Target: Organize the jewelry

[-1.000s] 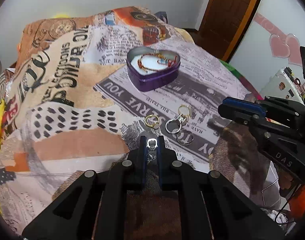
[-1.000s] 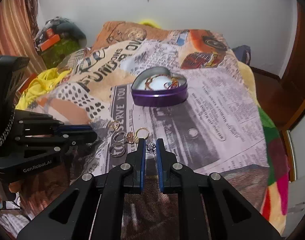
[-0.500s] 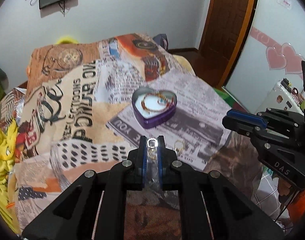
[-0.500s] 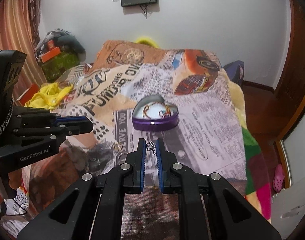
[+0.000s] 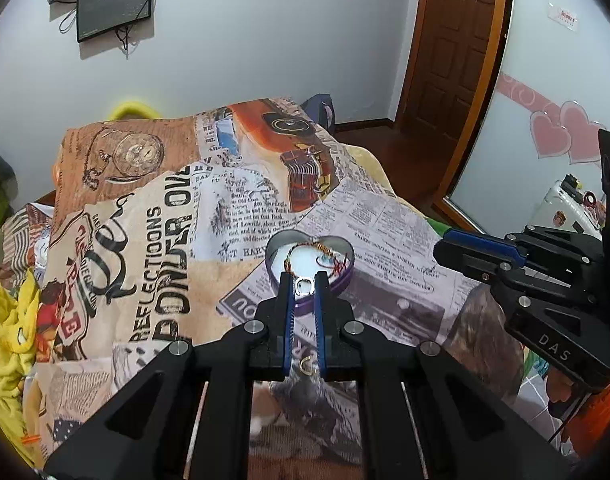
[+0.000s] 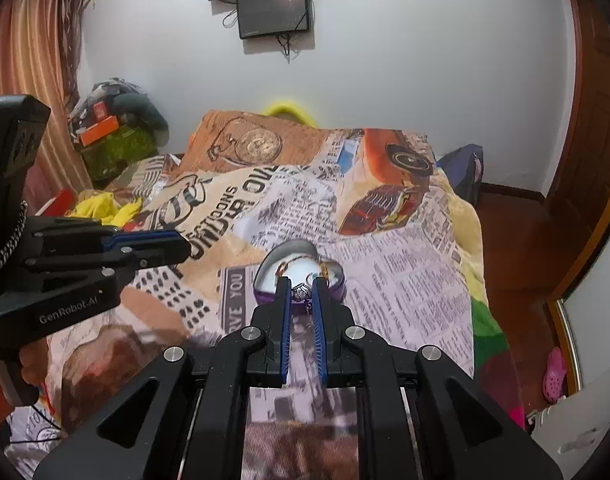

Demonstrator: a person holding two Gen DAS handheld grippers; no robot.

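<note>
Both tools, left tool [image 5: 305,286] and right tool [image 6: 303,291], hover side by side, fingers nearly closed.

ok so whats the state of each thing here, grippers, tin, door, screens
left gripper: shut on a square silver ring
right gripper: shut on a patterned silver ring
heart tin: open, no lid on, chains inside
gold ring: loose on the blanket
door: shut as far as it shows
wall screens: dark
</note>
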